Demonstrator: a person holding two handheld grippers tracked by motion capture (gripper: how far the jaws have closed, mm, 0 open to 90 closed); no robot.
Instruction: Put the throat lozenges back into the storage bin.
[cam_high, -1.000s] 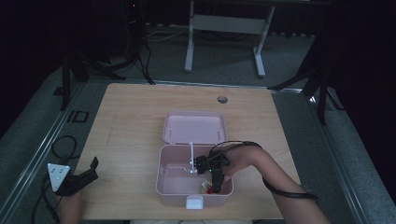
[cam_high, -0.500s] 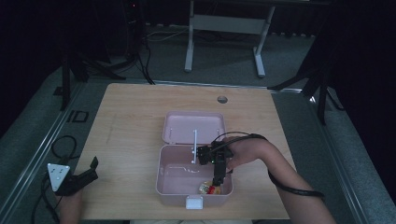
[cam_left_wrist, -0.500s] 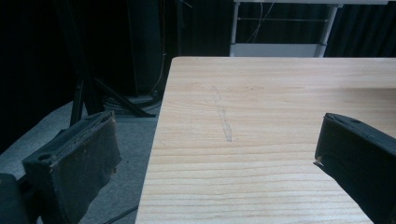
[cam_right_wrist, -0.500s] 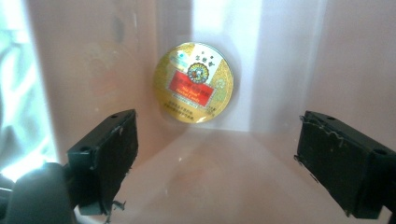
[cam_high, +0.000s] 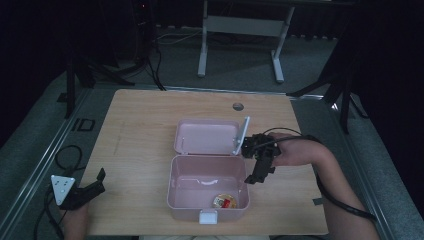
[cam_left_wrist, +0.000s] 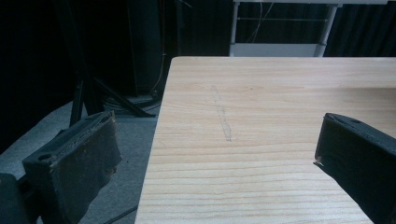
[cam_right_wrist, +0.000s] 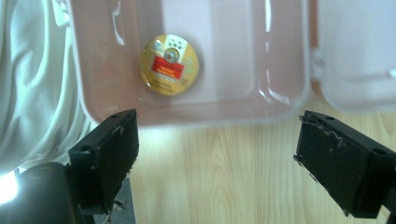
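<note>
With the right gripper (cam_high: 257, 165) spread empty just right of the open pink box (cam_high: 207, 192), and the left gripper (cam_high: 82, 192) spread and idle at the table's near-left corner, reach for the lid (cam_high: 207, 136) to close it squarely over the round tin (cam_right_wrist: 169, 65).

Left gripper (cam_left_wrist: 215, 154): two black jaws rise from the bottom corners, set wide apart, nothing between them.
Left-hand jaw: pad face worn and frayed, hangs past the table edge over grey floor (cam_left_wrist: 116, 186).
Right-hand jaw: over the wood.
Table (cam_left_wrist: 280, 107): light wood, grain running across; faint pencil-like streak (cam_left_wrist: 222, 116) near centre.
Background: dark; black stand legs (cam_left_wrist: 112, 100) on the floor, white frame (cam_left_wrist: 280, 46) beyond the far edge.
</note>
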